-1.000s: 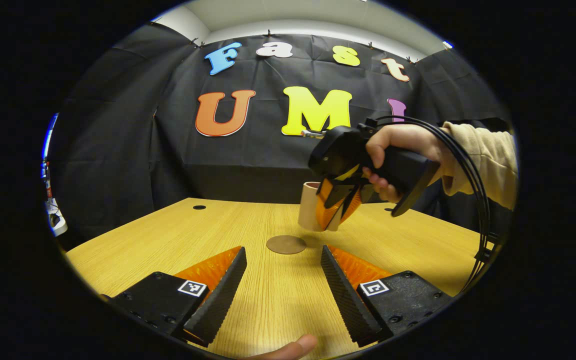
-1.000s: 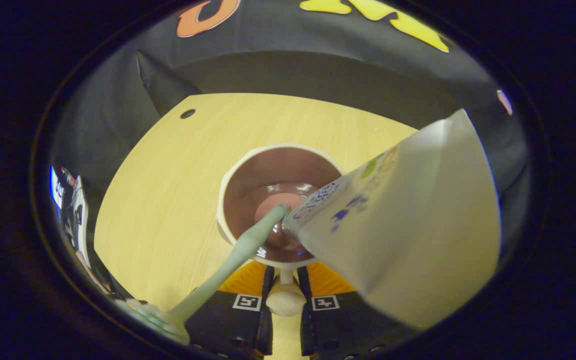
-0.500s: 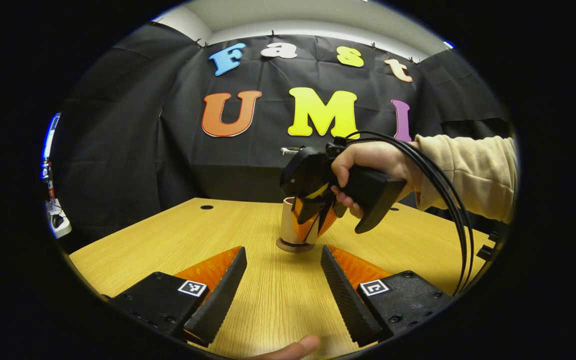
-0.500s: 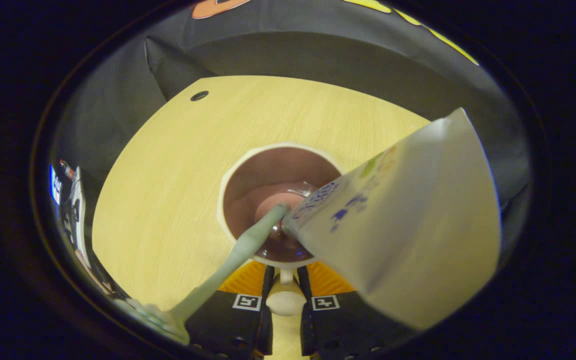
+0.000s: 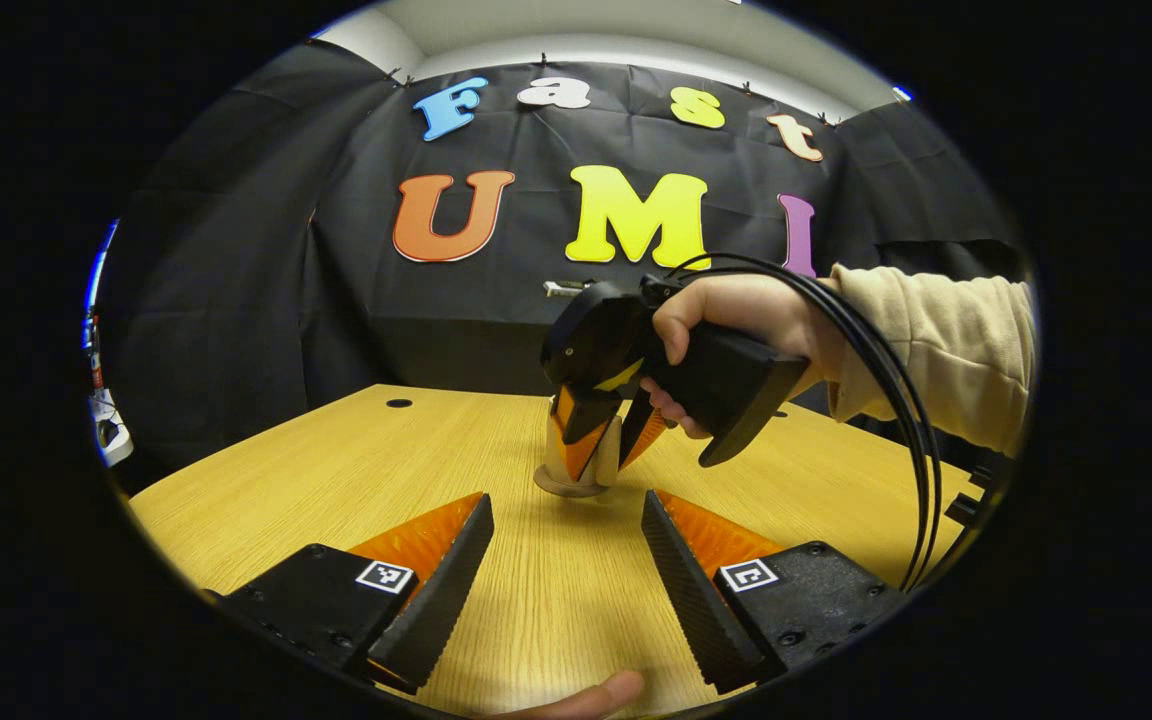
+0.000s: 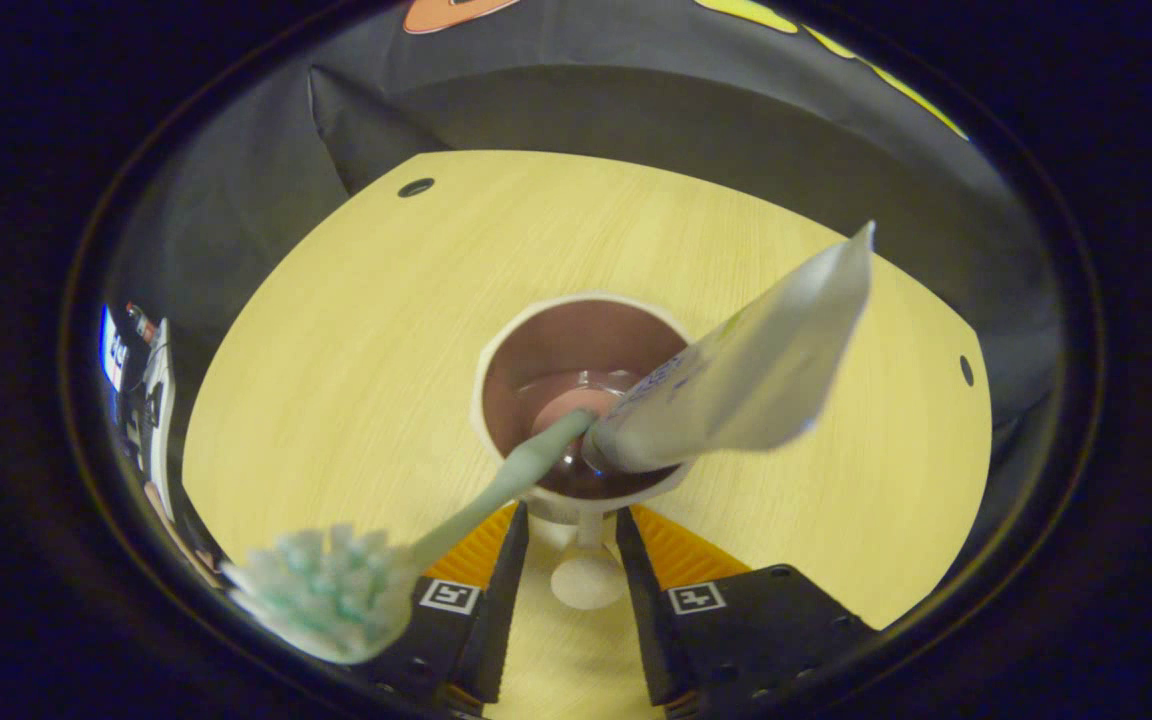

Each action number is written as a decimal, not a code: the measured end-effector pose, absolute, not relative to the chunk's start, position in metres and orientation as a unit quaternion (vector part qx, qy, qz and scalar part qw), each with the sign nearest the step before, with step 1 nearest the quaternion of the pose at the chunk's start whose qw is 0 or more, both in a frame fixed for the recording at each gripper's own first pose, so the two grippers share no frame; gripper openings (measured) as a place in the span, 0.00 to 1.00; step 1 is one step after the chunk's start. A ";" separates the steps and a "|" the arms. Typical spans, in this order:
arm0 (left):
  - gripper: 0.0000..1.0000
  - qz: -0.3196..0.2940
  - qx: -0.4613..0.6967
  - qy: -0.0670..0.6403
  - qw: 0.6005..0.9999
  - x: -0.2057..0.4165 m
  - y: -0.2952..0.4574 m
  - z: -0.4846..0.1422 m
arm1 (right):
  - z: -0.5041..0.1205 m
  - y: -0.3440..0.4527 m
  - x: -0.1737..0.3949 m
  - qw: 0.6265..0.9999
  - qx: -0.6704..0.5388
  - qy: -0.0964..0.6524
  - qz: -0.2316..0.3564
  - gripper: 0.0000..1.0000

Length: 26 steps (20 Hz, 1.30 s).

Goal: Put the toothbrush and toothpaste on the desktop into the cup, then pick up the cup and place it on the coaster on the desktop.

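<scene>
Wooden desktop (image 5: 336, 470) across the whole foreground, dark cloth wall behind. No loose items on the bare wood in either view.

Hand (image 5: 736, 315) in a pale sleeve (image 5: 946, 345), gripping the right gripper (image 5: 608, 442) at centre, far side of the desktop, black cables looping off to the right.

Cup (image 6: 576, 400) upright at centre of the desktop, seated on the round coaster (image 5: 568, 487); coaster edge just visible under the cup's base in the left gripper view. Cup handle (image 6: 586, 578) pointing near, between the right gripper's fingers in the right gripper view.

Toothpaste (image 6: 746, 375) standing in the cup, leaning right over the rim. Toothbrush (image 6: 336, 590) in the cup too, handle slanting near-left, bristle head out over the rim.

Right gripper (image 6: 568, 620): fingers parted, clear gaps to either side of the cup handle, touching nothing.

Left gripper (image 5: 561, 570): fingers spread wide over bare wood, near side, holding nothing, well apart from the cup.

Step in hand, by judgement: release after placing; both items loaded, cup on coaster. Next move: straight backing-off of the right gripper along the handle's line, without clipping handle or brush head. Tall leaning load, top-heavy; a nudge could tip it.
</scene>
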<state>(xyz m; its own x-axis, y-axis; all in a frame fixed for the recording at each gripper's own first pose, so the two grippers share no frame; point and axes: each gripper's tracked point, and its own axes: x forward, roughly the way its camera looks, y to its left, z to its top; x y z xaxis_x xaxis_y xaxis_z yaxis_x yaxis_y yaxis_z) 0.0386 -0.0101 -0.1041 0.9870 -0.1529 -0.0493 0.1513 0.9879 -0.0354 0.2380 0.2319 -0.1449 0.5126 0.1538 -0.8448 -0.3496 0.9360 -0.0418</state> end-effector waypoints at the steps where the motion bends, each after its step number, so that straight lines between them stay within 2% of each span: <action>1: 0.95 -0.074 -0.013 0.027 0.997 0.039 -0.011 -0.105 | -0.143 0.231 0.237 0.868 -0.100 0.464 0.148 0.61; 2: 0.95 -0.072 -0.009 0.030 0.997 0.040 -0.012 -0.104 | -0.142 0.231 0.234 0.871 -0.094 0.458 0.152 0.83; 4: 0.95 -0.071 0.000 0.031 0.997 0.041 -0.014 -0.100 | -0.144 0.224 0.228 0.874 -0.091 0.449 0.159 0.98; 9: 0.95 -0.060 0.008 0.024 0.998 0.047 -0.014 -0.081 | -0.134 0.209 0.213 0.895 -0.033 0.408 0.175 0.99; 15: 0.95 -0.043 -0.005 0.036 0.998 0.053 -0.013 -0.076 | -0.100 0.157 0.173 0.934 0.012 0.311 0.176 0.96; 22: 0.95 -0.041 -0.020 0.056 0.997 0.041 -0.022 -0.082 | -0.098 0.078 0.098 0.968 0.060 0.208 0.126 0.96; 23: 0.95 -0.038 -0.019 0.056 0.998 0.037 -0.020 -0.082 | -0.099 0.069 0.087 0.972 0.060 0.192 0.118 0.94; 26: 0.95 -0.036 -0.022 0.053 0.998 0.021 -0.021 -0.081 | -0.105 0.040 0.053 0.983 0.055 0.151 0.084 0.96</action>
<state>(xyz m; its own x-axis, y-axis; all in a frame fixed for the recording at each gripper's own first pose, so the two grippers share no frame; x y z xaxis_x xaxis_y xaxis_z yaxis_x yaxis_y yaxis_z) 0.0214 -0.0215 -0.0808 0.9918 -0.0749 -0.1033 0.0702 0.9964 -0.0485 0.0531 0.0403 -0.1054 0.9401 0.1810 -0.2888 -0.1478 0.9800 0.1331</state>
